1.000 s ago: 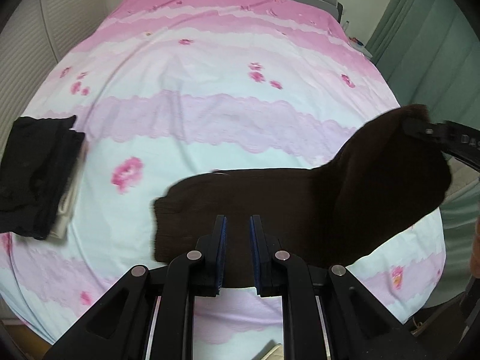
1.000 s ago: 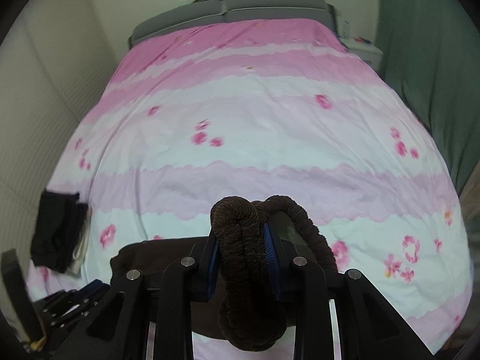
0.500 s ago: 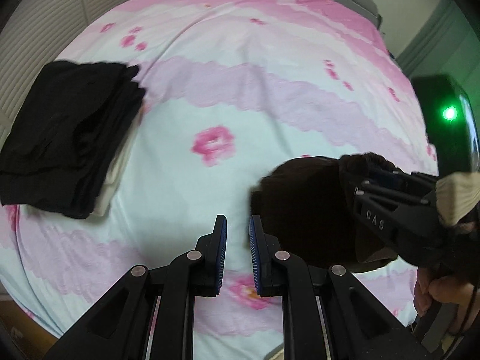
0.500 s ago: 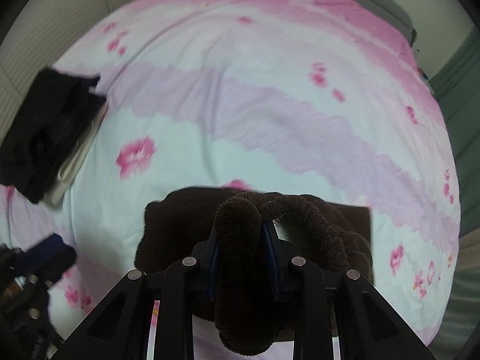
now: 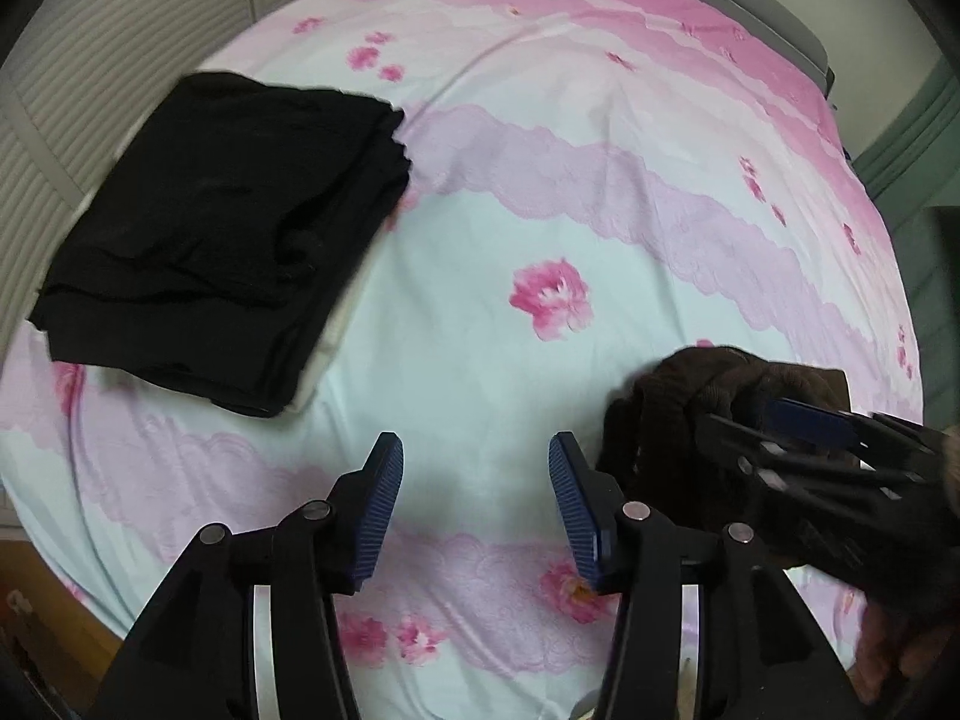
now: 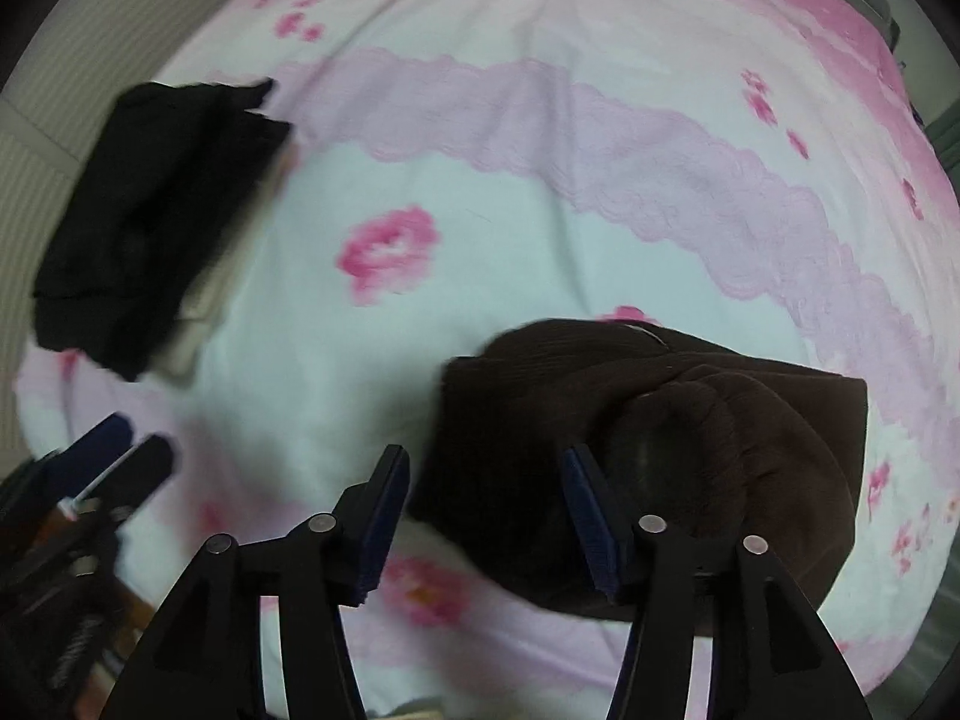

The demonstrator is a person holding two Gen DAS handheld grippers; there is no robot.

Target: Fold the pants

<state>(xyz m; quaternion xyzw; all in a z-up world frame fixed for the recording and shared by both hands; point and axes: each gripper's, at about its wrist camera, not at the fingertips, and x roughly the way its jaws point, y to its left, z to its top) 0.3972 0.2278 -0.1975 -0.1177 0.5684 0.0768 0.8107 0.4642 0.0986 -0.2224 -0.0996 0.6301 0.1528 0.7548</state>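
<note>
The dark brown pants [image 6: 660, 414] lie folded in a thick bundle on the flowered bedspread [image 6: 540, 192]. My right gripper [image 6: 489, 504] hangs just over their left edge. Its jaws are opening, the cloth lies under the gap, and the pads do not press on it. In the left wrist view the pants [image 5: 666, 420] are at the right, with the right gripper [image 5: 744, 420] above them. My left gripper [image 5: 477, 480] points down at bare bedspread to the left of the pants. Its jaws are opening with nothing between them. It also shows in the right wrist view as the left gripper [image 6: 129, 450] at lower left.
A stack of folded black clothes [image 5: 222, 228] on something pale sits near the bed's left edge, also seen as the black stack [image 6: 150, 222]. A ribbed wall panel [image 5: 120, 30] runs along the left. Grey pillows [image 5: 750, 6] lie at the head. Green curtain [image 5: 924, 120] hangs at the right.
Both grippers swung left and down over the bed. The right gripper's jaws parted and let go of the brown pants fold, which now lies on the bundle. The left gripper's jaws also parted.
</note>
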